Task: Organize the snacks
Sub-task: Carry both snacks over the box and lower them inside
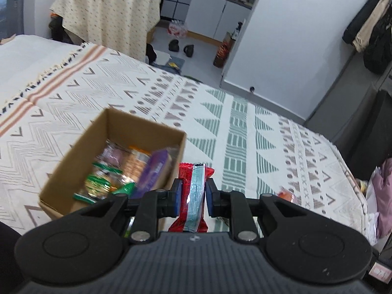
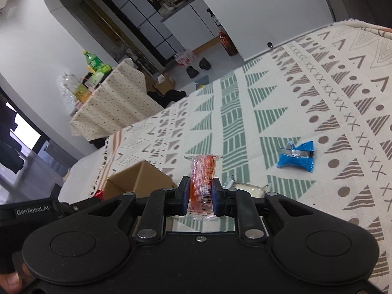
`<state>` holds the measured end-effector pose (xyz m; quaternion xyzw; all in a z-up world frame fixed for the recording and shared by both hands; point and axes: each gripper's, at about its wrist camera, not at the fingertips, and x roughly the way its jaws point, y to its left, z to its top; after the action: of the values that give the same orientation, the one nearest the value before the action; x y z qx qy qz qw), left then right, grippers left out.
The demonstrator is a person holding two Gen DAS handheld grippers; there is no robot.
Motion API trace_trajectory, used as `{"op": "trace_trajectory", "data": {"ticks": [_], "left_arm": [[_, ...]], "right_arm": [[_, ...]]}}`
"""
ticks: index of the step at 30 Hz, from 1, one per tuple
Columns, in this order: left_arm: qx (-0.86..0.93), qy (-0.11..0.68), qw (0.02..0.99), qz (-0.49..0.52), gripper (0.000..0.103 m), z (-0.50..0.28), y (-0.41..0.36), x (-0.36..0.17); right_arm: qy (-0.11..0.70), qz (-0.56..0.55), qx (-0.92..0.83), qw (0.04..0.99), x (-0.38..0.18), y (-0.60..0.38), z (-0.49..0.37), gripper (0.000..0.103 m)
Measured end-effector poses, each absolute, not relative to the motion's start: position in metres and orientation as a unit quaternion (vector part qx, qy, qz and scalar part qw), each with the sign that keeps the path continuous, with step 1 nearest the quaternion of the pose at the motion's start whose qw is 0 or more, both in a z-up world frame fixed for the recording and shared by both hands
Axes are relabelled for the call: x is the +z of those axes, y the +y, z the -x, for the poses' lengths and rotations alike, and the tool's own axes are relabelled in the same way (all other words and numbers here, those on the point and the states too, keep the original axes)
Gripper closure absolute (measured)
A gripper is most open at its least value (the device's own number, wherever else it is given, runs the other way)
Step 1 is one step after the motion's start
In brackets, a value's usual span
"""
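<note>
Grippers both loaded: left gripper (image 1: 194, 193) clamped a red packet (image 1: 193, 196) beside the box (image 1: 73, 152), right gripper (image 2: 201, 196) pinched an orange packet (image 2: 202, 183) — drop-off into that box looked next.

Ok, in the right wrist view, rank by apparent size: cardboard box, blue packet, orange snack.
1. cardboard box, partly hidden
2. orange snack and blue packet: alike; the snack is nearer, so unranked

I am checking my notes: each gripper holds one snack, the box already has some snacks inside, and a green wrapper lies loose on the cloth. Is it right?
Almost. The loose wrapper on the cloth is blue, not green; the right wrist view shows it. The rest holds: both the left gripper and right gripper hold one snack, and the box has snacks inside.
</note>
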<state>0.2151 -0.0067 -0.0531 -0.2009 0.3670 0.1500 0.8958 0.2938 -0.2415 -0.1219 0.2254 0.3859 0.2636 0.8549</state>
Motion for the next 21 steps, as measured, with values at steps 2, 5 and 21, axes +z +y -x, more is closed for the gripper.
{"op": "trace_trajectory", "data": {"ticks": [2,5,21], "left_arm": [[0.156,0.36,0.898,0.201,0.084,-0.212,-0.001,-0.047],[0.165,0.354,0.898,0.203,0.084,-0.207,0.006,-0.043],[0.176,0.35,0.894,0.218,0.084,-0.19,0.041,-0.044]], "right_arm": [[0.379,-0.227,0.265,0.857,-0.12,-0.242,-0.291,0.085],[0.377,-0.229,0.264,0.858,-0.119,-0.242,-0.29,0.085],[0.36,-0.235,0.298,0.852,-0.101,-0.204,-0.27,0.085]]}}
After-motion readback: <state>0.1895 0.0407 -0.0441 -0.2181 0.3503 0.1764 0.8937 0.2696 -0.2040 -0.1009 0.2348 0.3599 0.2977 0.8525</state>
